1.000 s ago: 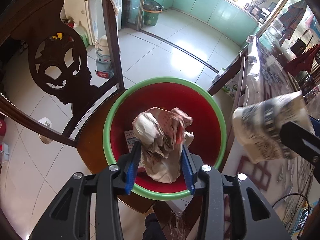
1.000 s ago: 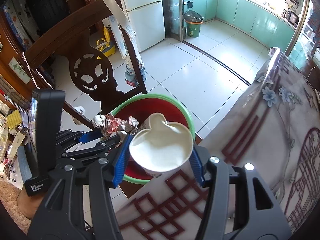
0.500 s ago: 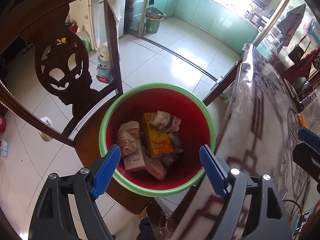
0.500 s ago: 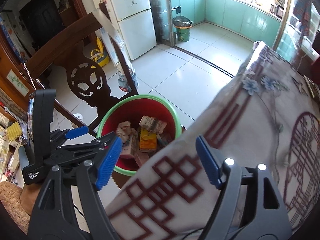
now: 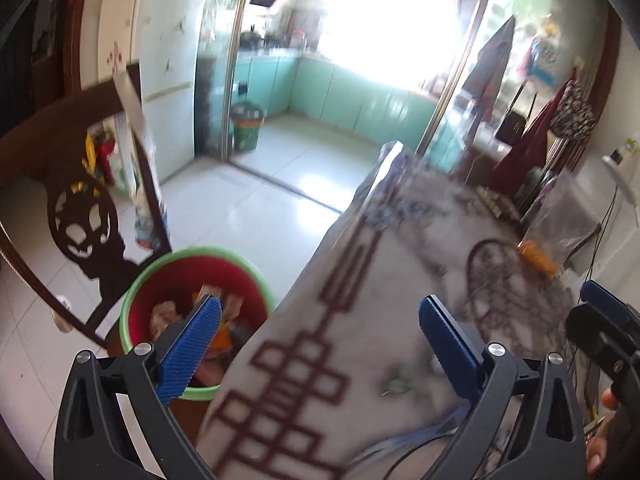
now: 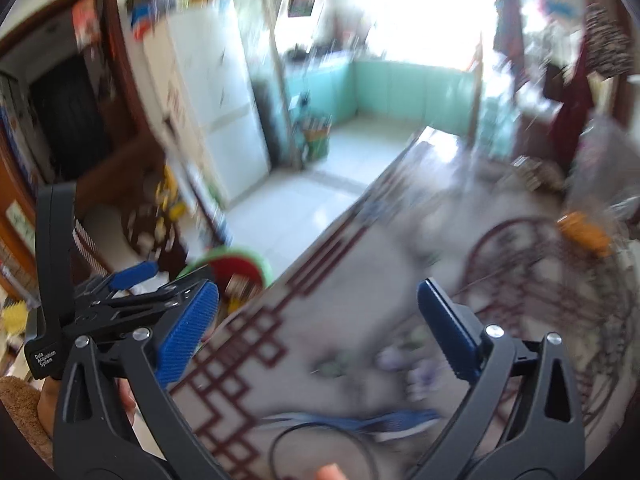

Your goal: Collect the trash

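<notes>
One red bin (image 5: 192, 280) with a green rim, holding crumpled wrappers and cartons (image 5: 218, 312), stands on the floor left of the cloth-covered counter (image 5: 360, 320), beside a carved chair (image 5: 84, 220). Left tool (image 5: 320, 334) and right tool (image 6: 318, 320), jaws just opened wide and empty, hang over the counter's near edge.

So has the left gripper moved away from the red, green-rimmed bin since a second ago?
Yes. The left gripper, jaws just opened and empty, has swung right from above the bin to over the patterned tablecloth.
</notes>
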A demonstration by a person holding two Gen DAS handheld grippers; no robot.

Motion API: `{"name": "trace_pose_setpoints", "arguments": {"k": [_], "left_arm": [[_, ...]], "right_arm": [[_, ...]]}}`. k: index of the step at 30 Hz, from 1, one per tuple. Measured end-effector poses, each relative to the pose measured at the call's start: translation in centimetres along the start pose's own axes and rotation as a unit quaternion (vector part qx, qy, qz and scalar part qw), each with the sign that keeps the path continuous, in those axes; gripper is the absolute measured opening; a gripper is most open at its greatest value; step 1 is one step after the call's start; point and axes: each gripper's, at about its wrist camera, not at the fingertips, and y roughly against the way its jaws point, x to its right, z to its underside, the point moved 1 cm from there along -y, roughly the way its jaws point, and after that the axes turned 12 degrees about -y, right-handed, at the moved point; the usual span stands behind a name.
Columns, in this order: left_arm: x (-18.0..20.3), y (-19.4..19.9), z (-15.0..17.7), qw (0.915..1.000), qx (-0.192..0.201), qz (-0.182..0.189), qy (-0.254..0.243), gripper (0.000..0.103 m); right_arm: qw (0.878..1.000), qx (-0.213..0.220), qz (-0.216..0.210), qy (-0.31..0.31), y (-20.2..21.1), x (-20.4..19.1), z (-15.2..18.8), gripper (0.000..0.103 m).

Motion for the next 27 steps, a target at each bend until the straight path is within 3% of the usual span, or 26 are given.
{"name": "trace_pose_setpoints", "arguments": {"k": [3,6,7,10,13,16,20,27], "left_arm": [[3.4,3.0,-0.6,0.9971,0.074,-0.016,-0.001,0.095],[7.2,5.5,-1.0,0.9908,0.129,-0.036,-0.018,0.095],[8.4,6.0,-1.1,0.9893,0.140,-0.033,-0.027,0.095],[11.5,7.0,-1.3,0.9879,0.150,-0.006,-0.039,0.095],[13.8,7.4,-1.2,0.9887,0.144,-0.006,-0.043,0.095],[15.2,7.8,-0.8,0.9879,0.145,-0.031,-0.045,0.095],[16.3,9.2,0.0,0.9795,0.180,-0.079,-0.044,0.095],[17.5,8.2,0.3,0.9890,0.135,-0.048,-0.035,0.095]], "right_arm": [[0.992,0.122,0.036,0.008,5.4,3.0,-0.5,0.098],[0.973,0.214,0.084,0.009,8.4,5.0,0.0,0.098],[0.969,0.226,0.100,0.001,9.0,5.9,0.1,0.098],[0.979,0.185,0.082,-0.030,9.6,8.6,-0.3,0.098],[0.987,0.142,0.066,-0.046,9.7,10.5,-0.3,0.098],[0.988,0.136,0.068,-0.032,10.5,11.3,0.5,0.098],[0.989,0.127,0.070,-0.013,11.1,11.8,1.0,0.098],[0.990,0.110,0.081,-0.019,11.1,13.0,1.1,0.098]]}}
